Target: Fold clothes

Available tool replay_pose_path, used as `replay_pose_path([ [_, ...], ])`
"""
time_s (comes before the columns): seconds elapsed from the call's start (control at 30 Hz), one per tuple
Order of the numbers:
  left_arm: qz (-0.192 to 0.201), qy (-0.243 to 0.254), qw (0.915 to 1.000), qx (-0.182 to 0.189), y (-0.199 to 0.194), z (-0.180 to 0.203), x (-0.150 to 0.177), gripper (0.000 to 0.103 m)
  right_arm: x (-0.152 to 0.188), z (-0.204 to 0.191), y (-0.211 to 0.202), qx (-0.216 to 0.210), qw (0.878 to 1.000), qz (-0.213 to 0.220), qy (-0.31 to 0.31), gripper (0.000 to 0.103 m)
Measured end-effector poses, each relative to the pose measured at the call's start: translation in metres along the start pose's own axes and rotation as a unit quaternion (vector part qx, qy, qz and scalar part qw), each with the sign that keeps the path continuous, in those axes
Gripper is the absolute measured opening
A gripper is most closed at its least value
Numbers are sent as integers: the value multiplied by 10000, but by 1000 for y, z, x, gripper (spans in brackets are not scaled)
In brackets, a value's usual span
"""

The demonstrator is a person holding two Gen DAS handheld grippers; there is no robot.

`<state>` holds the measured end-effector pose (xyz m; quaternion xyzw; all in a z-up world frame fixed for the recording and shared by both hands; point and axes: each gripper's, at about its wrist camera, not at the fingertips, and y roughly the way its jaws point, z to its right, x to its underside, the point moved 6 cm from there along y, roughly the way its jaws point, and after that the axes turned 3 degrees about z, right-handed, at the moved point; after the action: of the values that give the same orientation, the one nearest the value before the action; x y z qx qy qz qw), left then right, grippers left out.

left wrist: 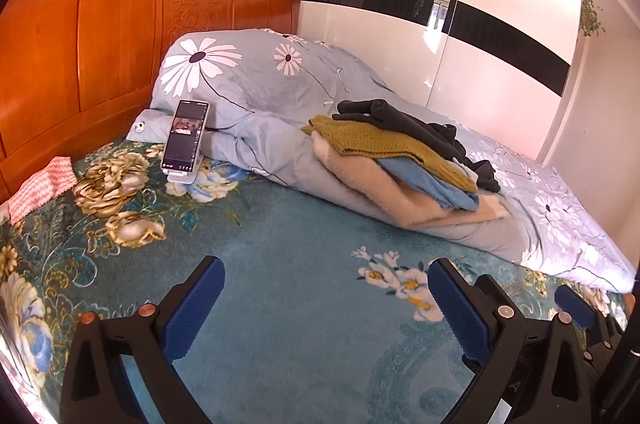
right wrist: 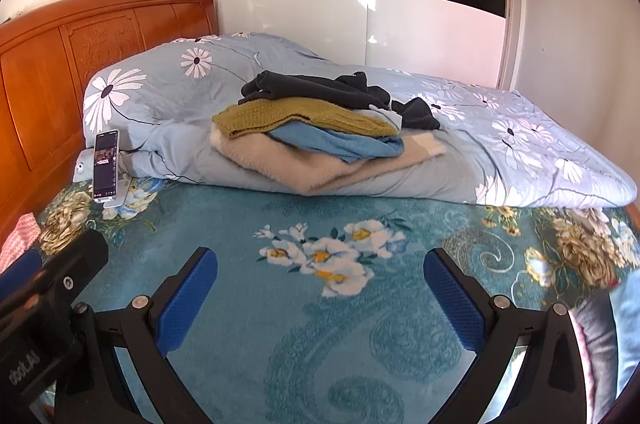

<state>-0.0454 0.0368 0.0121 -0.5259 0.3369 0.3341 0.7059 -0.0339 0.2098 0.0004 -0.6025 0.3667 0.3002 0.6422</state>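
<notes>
Both grippers, left [left wrist: 326, 298] and right [right wrist: 320, 288], hovered over the teal bedspread [right wrist: 304, 336] with fingers spread wide, nothing in them. The clothes pile [right wrist: 316, 136] sat on the blue duvet [left wrist: 256, 92], dark top partly draped out of sight. Phone [left wrist: 185, 136] screen was too small to read.

- Left claw [left wrist: 325, 298]: jaws spread wide, nothing between them. Both blue ribbed pads [left wrist: 460, 312] face inward across the gap.
- Right claw [right wrist: 320, 290]: jaws spread wide, nothing between them. Blue pads [right wrist: 186, 294] angled symmetrically.
- Relative pose: the two claws sit side by side at about the same height, pointing the same way; each appears at the edge of the other's wrist view.
- Neither claw touches anything.
</notes>
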Motion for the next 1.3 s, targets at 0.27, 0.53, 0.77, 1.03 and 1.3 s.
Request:
replay_pose_path([
  [0.27,-156,-139,9996,191,36,-5,-21,103,-22,-13,34,-20,9999,-18,-141,103],
  [0.53,-283,-80,9993,236,63,-11,-31,103,-34,-27,59,45,9995,-79,-297,103],
  [0.77,-281,54,9993,225,77,-19,-39,103,-40,-36,75,86,9992,-173,-347,103],
  [1.03,-350,-21,9990,293,86,-27,-40,103,-42,-44,85,131,9987,-276,-398,103],
  [1.3,-408,9,9986,334,93,-31,-37,103,-36,-48,93,130,9981,-401,-449,103],
])
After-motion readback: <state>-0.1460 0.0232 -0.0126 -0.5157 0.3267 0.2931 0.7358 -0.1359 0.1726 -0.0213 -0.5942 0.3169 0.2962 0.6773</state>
